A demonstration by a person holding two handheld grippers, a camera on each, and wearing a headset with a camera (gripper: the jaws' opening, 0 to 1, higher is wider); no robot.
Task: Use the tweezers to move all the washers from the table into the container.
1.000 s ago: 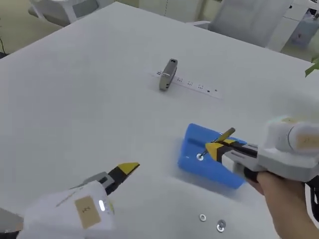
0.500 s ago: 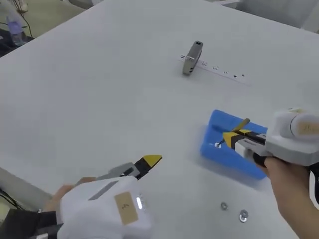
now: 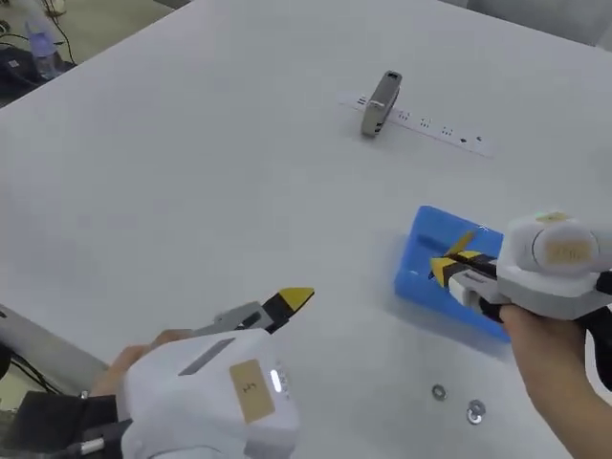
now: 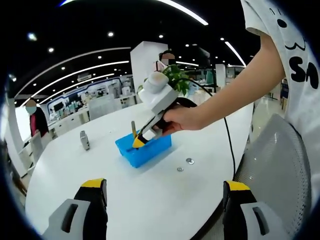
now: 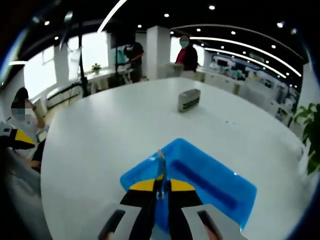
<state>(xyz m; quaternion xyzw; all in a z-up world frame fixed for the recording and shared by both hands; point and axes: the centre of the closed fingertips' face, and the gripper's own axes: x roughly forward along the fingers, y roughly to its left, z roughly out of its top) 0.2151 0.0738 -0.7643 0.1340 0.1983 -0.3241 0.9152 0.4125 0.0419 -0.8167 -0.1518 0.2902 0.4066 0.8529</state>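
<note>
In the right gripper view the right tool (image 5: 162, 187) has its jaws pressed together on the tweezers (image 5: 160, 161), whose thin tips reach out over the near wall of the blue container (image 5: 210, 175) on the white bench (image 5: 100, 135); whether a washer sits between the tips I cannot tell; a grey metal block (image 5: 189, 100) stands further off

In the left gripper view the left tool (image 4: 164, 186) is spread wide and holds nothing, low over the near edge of the bench and well apart from the work; two washers (image 4: 190, 160) lie near each other on the bench beside the container, touching neither it nor each other

In the head view the tweezers sit over the container's near end, and the two washers lie flat on the bare bench towards the person; a white power strip (image 3: 430, 129) runs beside the grey block at the far side

The step looks like a drop into the container; to do it well, bring the tips down inside the walls before easing the squeeze, so nothing bounces out; the washers are small, thin silvery rings, bright against the bench; lying flat, they probably call for a shallow approach and a pinch across the rim
</note>
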